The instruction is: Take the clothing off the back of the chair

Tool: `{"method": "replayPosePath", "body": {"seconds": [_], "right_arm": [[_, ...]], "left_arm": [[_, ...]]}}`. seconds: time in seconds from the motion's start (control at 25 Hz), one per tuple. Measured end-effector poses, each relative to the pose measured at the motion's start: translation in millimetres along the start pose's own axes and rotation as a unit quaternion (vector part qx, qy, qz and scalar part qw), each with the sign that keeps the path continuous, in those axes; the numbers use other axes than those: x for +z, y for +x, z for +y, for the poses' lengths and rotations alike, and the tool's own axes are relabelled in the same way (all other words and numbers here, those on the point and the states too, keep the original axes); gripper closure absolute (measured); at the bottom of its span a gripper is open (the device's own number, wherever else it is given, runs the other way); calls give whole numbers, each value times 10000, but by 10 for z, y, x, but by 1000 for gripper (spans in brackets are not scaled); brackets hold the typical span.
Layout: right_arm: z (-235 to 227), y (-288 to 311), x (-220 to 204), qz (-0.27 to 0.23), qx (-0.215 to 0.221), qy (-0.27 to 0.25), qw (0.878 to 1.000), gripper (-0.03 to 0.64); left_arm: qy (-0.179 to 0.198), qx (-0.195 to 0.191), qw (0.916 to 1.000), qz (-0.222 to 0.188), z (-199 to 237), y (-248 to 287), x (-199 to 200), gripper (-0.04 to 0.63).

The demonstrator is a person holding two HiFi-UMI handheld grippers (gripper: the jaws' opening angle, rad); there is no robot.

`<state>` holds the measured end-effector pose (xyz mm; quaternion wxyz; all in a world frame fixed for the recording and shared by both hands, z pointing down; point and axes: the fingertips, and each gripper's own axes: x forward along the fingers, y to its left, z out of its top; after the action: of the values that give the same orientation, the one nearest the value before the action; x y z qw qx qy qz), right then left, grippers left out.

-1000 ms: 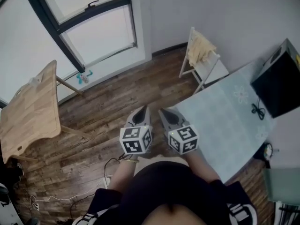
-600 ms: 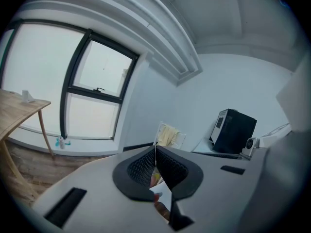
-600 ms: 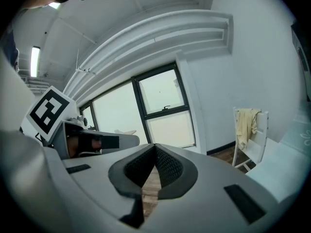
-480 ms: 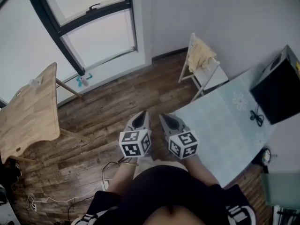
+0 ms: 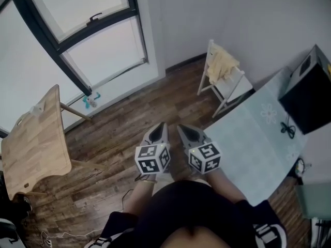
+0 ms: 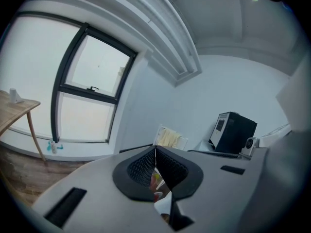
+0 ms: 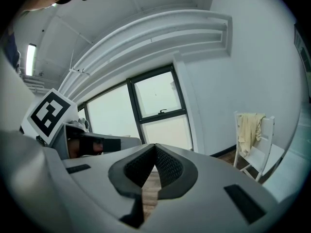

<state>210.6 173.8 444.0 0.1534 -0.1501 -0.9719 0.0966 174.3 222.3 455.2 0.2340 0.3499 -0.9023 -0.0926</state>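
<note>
A pale yellow garment (image 5: 222,63) hangs over the back of a white chair (image 5: 235,81) by the far wall, right of the window. It also shows as the garment (image 6: 168,137) in the left gripper view and the garment (image 7: 250,128) on the chair (image 7: 265,154) in the right gripper view. My left gripper (image 5: 158,129) and right gripper (image 5: 185,130) are held side by side in front of me, well short of the chair. Both are shut with nothing between the jaws.
A pale blue-green table (image 5: 258,143) runs along the right, with a black box (image 5: 310,94) at its far end. A wooden table (image 5: 36,143) stands at the left. A large dark-framed window (image 5: 98,40) fills the far left wall. The floor is dark wood planks (image 5: 129,118).
Both grippers have moved forward together toward the chair, and the view has shifted with them. The jaws stayed shut.
</note>
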Motion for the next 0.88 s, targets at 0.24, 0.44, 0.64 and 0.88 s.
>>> {"method": "replayPosePath", "body": {"seconds": [0.24,0.44,0.64,0.88], "right_arm": [[-63,507,204,-46,-199,25,9998,604],[-123,892,369,-66,-388,51,9992,604],[-185,1266,513,-79,-567,105,9983,604],[-220,1665,643,-144,-784,171,9967,604]], "left_arm": [[59,-188,9998,57,341,296,292,591],[115,-367,9992,146,600,555,517,591],[170,-531,9982,241,862,794,719,591],[268,-774,9960,345,1126,1052,934,591]]}}
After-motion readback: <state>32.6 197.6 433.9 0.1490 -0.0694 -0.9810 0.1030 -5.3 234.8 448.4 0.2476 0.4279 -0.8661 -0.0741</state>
